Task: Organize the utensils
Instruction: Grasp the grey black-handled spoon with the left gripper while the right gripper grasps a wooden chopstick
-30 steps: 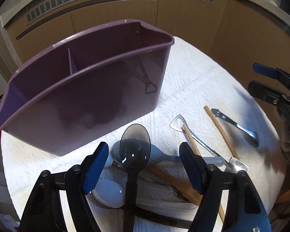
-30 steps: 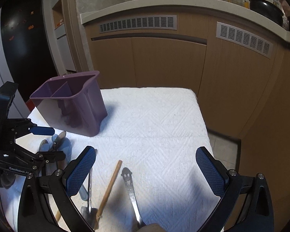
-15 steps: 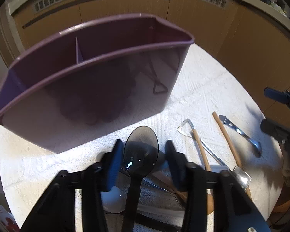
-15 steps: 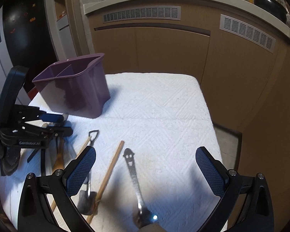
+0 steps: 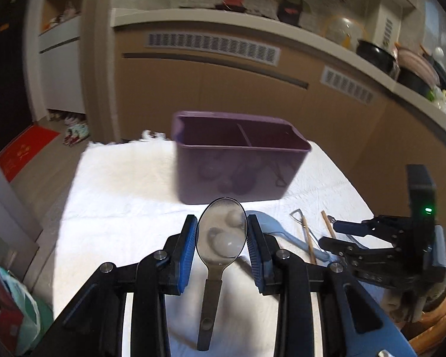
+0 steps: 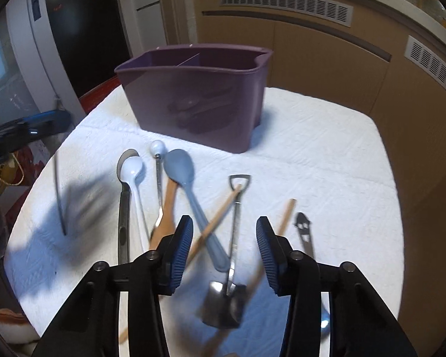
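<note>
1. I see the white textured cloth [image 6: 312, 154] covering the table, with everything else on top of it.
2. The purple caddy [image 5: 238, 160] stands upright at the far side of the cloth; a divider splits it into 2 compartments, and dim shapes show through its front wall, though I cannot tell what they are.
3. My left gripper [image 5: 222, 238] is clamped on the smoky translucent spoon [image 5: 221, 232]: both blue pads press the edges of its bowl, the handle hangs toward the camera, and the spoon is lifted clear of the cloth, in front of the caddy.
4. My right gripper [image 6: 224, 245] has just been closing and now stands about half open above the loose utensils, its pads touching nothing. The metal shovel-shaped spoon [image 6: 233, 247] and a wooden chopstick [image 6: 214, 223] lie in the gap beneath it.
5. Loose on the cloth in front of the caddy, from the right wrist view: a grey-blue spoon [image 6: 181, 166], a white spoon [image 6: 132, 169] overlapping a dark spoon [image 6: 123, 223], a wooden spoon [image 6: 166, 208], and a metal opener [image 6: 304, 232] off to the right.
</note>
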`<state>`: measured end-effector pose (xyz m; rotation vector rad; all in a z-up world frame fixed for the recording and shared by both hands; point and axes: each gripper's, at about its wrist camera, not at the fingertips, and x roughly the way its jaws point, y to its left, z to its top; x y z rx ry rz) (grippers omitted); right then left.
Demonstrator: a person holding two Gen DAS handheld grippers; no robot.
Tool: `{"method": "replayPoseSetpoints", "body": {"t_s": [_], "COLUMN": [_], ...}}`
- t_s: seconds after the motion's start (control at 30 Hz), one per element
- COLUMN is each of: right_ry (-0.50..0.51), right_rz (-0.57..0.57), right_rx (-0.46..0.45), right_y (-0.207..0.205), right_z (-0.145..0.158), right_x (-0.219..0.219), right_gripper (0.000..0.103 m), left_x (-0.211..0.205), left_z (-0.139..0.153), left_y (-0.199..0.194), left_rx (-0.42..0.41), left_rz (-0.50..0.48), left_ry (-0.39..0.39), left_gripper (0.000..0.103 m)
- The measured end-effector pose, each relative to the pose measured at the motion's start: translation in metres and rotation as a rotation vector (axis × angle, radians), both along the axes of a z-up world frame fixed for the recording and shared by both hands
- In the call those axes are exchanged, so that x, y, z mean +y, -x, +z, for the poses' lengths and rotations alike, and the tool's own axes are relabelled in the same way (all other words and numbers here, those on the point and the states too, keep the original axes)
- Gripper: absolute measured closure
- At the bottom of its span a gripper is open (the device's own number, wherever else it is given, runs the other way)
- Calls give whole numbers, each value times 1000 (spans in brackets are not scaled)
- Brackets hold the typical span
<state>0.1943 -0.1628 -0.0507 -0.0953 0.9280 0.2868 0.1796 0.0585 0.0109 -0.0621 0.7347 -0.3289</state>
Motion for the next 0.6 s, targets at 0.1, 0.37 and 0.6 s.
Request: {"method": "replayPoseSetpoints", "body": {"t_s": [0.1, 0.37, 0.6], "right_ry": [40, 48, 56], "right_rz": [-14, -179, -255], "right_rx": [12, 65, 84], "right_y": [-12, -32, -34], "right_z": [-6, -23, -30], "right_x": [18, 28, 23], "right_gripper": [66, 69, 77], "left_x": [22, 45, 44], "left_z": [3, 0, -5], "left_y": [13, 18, 17], "left_rx": [-33, -42, -28], "left_rz": [46, 73, 71], "left_ry": [7, 71, 83], "left_gripper": [73, 73, 73]}}
